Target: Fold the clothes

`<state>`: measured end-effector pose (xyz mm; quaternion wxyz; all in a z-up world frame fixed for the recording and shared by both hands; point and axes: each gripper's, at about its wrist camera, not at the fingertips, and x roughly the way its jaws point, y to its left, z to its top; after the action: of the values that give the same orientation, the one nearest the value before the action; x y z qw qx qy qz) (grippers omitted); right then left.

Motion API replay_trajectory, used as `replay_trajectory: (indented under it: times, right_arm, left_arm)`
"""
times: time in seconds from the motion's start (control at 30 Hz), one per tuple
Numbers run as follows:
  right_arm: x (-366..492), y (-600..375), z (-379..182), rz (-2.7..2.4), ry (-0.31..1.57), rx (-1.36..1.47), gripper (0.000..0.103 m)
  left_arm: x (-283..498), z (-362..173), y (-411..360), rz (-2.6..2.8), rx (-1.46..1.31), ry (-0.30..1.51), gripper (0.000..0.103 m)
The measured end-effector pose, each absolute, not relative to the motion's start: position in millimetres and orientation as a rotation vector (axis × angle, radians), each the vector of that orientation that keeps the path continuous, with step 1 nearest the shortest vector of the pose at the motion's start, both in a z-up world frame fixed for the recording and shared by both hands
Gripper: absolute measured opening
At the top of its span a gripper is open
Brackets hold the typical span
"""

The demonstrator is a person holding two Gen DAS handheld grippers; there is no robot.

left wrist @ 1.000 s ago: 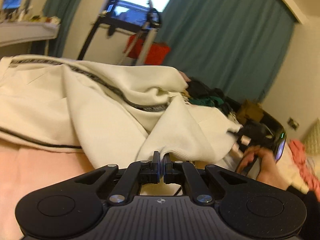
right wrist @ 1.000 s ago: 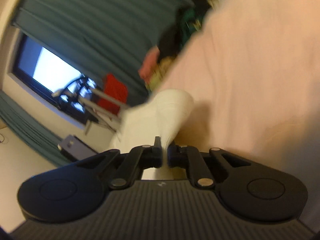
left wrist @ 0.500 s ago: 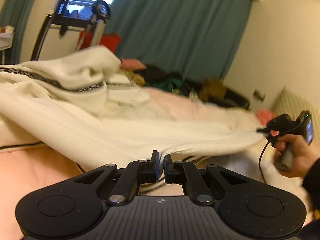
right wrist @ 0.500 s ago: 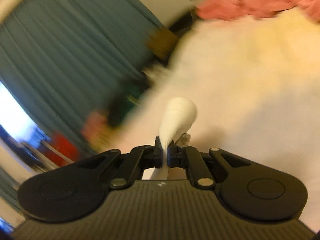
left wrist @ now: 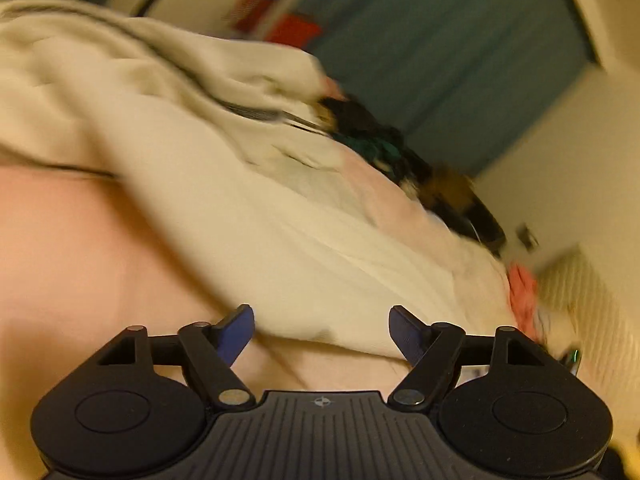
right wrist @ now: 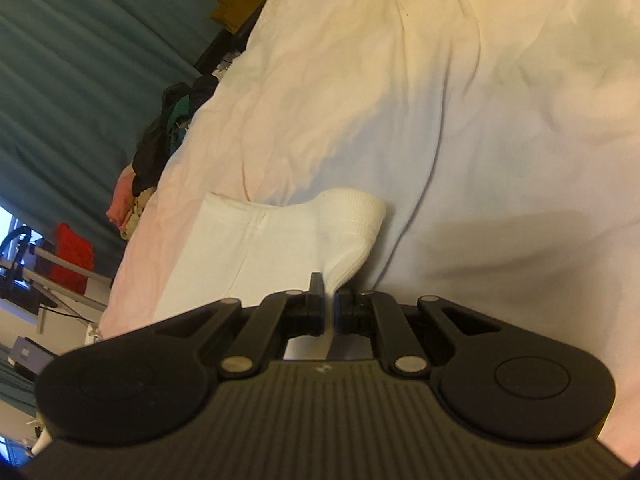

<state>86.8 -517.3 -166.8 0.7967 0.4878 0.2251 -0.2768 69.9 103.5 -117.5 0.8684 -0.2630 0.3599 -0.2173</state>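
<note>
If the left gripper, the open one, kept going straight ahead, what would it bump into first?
Most likely the cream garment. The left gripper is open and that cloth's edge lies just past its fingers, on the pink bedding. The picture is blurry, so the depth is uncertain.

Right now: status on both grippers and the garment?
Left gripper open, empty. Right gripper shut on ribbed cuff of cream garment. Garment unfolded, sprawled on pink bedding. Clothes pile behind, not obstructing.
</note>
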Motion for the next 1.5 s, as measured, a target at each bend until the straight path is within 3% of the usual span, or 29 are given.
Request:
replay_trajectory:
  times: [0.2, 0.43, 0.53, 0.6, 0.63, 0.8, 1.03, 1.2, 1.37, 1.43, 1.5]
  right_arm:
    - [78.3, -523.2, -167.1, -0.609, 0.469, 1.057, 0.008]
    - [80.2, -526.3, -174.4, -0.624, 0.420, 1.090, 0.007]
    - [81.0, -527.8, -173.3, -0.621, 0.385, 1.091, 0.006]
    - [82.7, -526.8, -172.5, -0.623, 0.368, 1.067, 0.006]
    - [83.6, -526.3, -173.1, -0.626, 0.365, 1.065, 0.006]
    - [81.1, -529.5, -172.7, -0.623, 0.331, 1.088, 0.005]
    - [61.3, -539.8, -157.4, -0.626, 0.259, 1.098, 0.005]
    - [36.9, -532.3, -143.2, -0.791, 0.271, 1.055, 0.005]
    - [33.1, -535.6, -153.9, -0.848, 0.409, 1.028, 0.006]
    - [33.4, -538.8, -163.0, -0.853, 0.458, 1.044, 0.006]
    - [34.1, -539.6, -165.1, -0.851, 0.481, 1.042, 0.006]
  left_arm:
    - [109.5, -132.3, 203.5, -0.094, -0.882, 0.885, 0.074]
    - [121.9, -167.0, 299.6, 0.235, -1.319, 0.651, 0.068]
    - [122.8, -169.2, 315.3, 0.308, -1.357, 0.583, 0.052]
    - [124.4, -167.0, 321.5, 0.333, -1.353, 0.580, 0.030]
    - [125.9, -165.1, 324.1, 0.337, -1.348, 0.591, 0.024]
    - [119.0, -123.8, 339.6, 0.332, -1.206, 0.574, 0.014]
    - [75.6, -40.3, 406.8, 0.268, -1.150, 0.585, 0.012]
    - [45.2, -42.5, 420.5, 0.271, -1.075, 0.701, 0.012]
    - [24.8, -86.4, 420.0, 0.333, -0.981, 0.825, 0.014]
    - [21.5, -88.1, 418.2, 0.343, -0.930, 0.837, 0.018]
    - [18.5, -89.1, 416.5, 0.352, -0.878, 0.846, 0.030]
